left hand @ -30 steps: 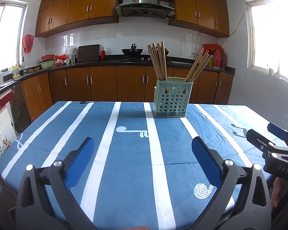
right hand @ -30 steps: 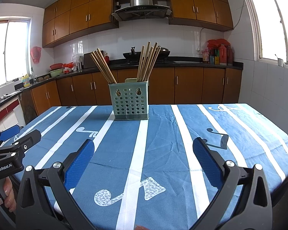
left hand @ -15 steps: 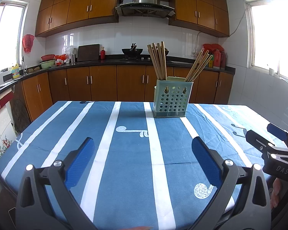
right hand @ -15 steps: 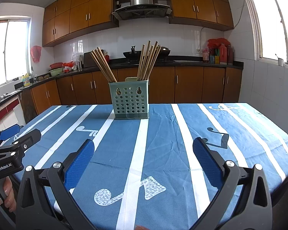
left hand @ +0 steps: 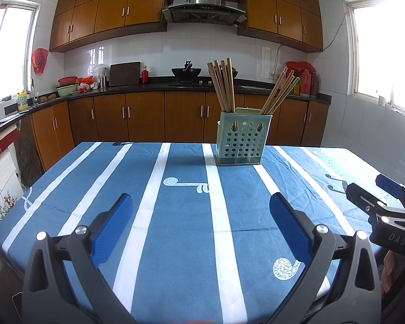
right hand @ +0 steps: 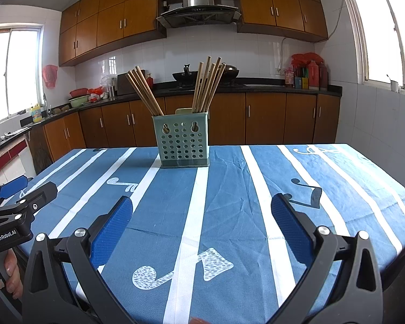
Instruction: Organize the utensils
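Note:
A pale green perforated utensil holder stands upright near the far edge of the table; it also shows in the right wrist view. Two bundles of wooden chopsticks stand in it, one on the left and one leaning right. My left gripper is open and empty, low over the near part of the blue striped tablecloth. My right gripper is open and empty at a like height. Each gripper shows at the other view's edge.
The tablecloth covers the whole table, with edges falling off left and right. Kitchen cabinets and a black counter with a wok run behind the table. A hand holds the left gripper's handle.

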`<state>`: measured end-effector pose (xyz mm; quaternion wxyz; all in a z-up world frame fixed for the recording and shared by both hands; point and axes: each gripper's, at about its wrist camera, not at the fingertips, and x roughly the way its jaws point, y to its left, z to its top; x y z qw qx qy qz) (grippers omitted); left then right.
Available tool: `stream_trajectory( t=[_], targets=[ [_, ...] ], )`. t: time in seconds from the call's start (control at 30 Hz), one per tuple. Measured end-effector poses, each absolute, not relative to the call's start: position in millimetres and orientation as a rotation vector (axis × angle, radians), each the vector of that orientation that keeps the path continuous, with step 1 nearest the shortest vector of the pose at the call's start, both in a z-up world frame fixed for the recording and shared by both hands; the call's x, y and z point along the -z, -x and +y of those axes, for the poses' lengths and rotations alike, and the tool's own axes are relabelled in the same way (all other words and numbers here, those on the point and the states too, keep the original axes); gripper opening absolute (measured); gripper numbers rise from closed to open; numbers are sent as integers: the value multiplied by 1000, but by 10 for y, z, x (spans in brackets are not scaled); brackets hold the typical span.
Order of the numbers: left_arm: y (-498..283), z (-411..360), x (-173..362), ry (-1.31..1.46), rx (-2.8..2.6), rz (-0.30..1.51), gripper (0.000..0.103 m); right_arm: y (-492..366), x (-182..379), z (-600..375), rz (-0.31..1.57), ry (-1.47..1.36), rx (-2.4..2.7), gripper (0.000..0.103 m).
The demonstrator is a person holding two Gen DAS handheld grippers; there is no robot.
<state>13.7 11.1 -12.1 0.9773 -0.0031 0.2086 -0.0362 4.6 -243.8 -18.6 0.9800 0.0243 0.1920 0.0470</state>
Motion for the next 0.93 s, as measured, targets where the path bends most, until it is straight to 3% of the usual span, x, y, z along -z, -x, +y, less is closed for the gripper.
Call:
stream_trajectory(
  t=[0.93],
  targets=[
    [-113, 73, 126, 10, 69, 413, 99, -47, 229, -2431, 388, -55, -92, 101]
  ],
)
